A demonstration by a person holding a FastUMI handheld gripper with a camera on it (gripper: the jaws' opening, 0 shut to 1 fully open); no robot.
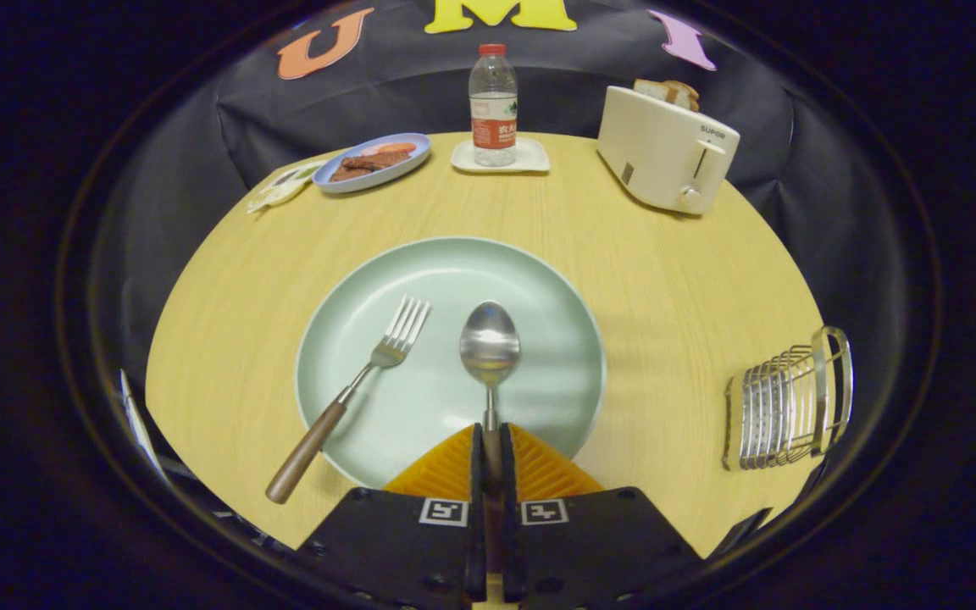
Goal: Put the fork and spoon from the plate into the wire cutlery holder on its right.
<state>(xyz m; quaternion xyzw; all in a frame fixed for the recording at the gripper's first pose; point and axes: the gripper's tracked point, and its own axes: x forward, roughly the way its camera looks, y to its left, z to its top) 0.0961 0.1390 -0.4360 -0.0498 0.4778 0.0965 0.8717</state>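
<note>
Clamped between the fingers of the gripper (490,453) is the handle of the spoon (490,347); both fingers press against it from either side, closed tight with only the handle's width between them. Its bowl points straight ahead, face up, over the middle of the plate, and whether it rests on the plate or hangs just above it is hard to tell from this angle.

Largest of all is the round wooden table (649,271), pale and grained. On it, just ahead of the fingers, sits the pale green plate (539,280), its near rim hidden under the fingertips. At the far right of the table stands a cream toaster (666,152) with slices of bread (668,90) sticking up from its slots. To the right of the plate, well apart from it and near the table's edge, is the wire cutlery holder (784,402), with nothing seen inside it.

Beyond the plate, at the far edge, a water bottle (493,106) with a red cap stands on a small white coaster (501,158). Left of that is a blue dish (374,163) of food, and beside it a small packet (280,186).

Left of the spoon lies the fork (352,394), tines on the plate, its wooden handle slanting out over the near-left rim onto the table.
</note>
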